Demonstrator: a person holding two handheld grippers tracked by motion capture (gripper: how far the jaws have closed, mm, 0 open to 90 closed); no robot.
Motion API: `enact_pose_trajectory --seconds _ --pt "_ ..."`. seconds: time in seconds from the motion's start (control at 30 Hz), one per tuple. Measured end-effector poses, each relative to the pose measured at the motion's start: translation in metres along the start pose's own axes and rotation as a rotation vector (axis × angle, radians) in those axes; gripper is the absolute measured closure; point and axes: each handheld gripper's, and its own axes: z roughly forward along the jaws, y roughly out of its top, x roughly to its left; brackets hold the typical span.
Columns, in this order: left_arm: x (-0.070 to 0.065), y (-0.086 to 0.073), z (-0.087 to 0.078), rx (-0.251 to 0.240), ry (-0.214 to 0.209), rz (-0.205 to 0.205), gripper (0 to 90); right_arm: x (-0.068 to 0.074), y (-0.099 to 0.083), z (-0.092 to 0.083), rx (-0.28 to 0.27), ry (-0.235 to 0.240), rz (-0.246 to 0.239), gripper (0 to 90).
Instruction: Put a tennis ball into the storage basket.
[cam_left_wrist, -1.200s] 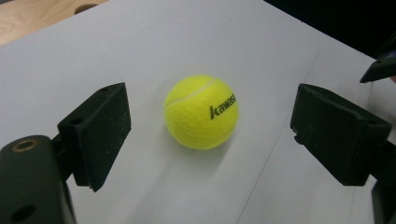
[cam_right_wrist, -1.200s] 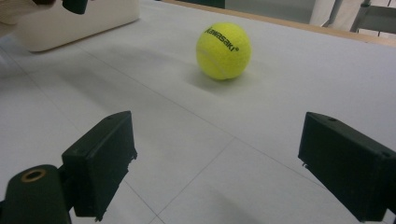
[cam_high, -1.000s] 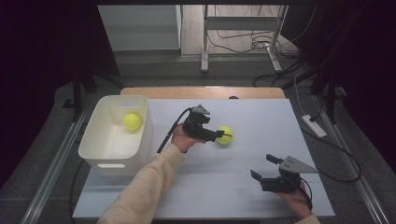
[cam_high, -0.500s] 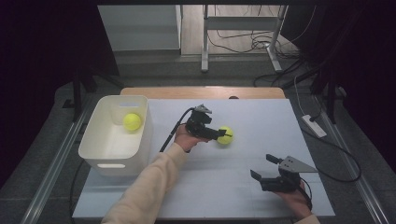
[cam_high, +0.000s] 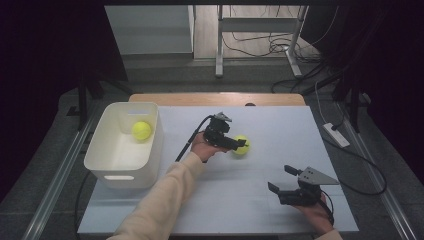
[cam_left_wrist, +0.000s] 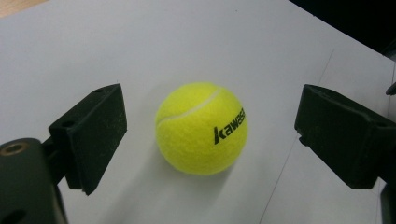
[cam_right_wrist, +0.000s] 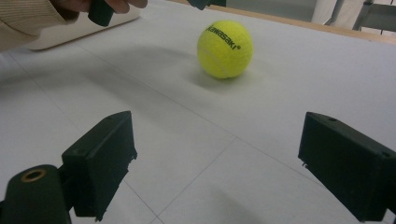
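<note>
High view adds bin (cam_high: 107, 165) holding second ball (cam_high: 141, 130).

**Colour rundown from my screen**

I've got a yellow-green tennis ball (cam_left_wrist: 201, 128) with a white seam and black lettering, sitting on a pale grey-white table (cam_high: 280, 135). Another yellow ball (cam_high: 141, 130) sits in a white bin (cam_high: 120, 170). Both grippers' pads are matte black; my operator's sleeve (cam_high: 160, 200) is beige.
</note>
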Motion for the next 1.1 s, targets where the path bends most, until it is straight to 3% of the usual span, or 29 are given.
enact_pose_trajectory --seconds 0.6,1.1 --pt "-0.002 -0.001 0.019 0.015 0.004 0.008 7.8 0.000 0.000 0.001 -0.001 0.003 0.000 10.7" --pt "-0.003 -0.008 0.040 0.082 -0.004 0.009 7.3 0.001 0.000 0.001 0.000 0.003 -0.002 10.7"
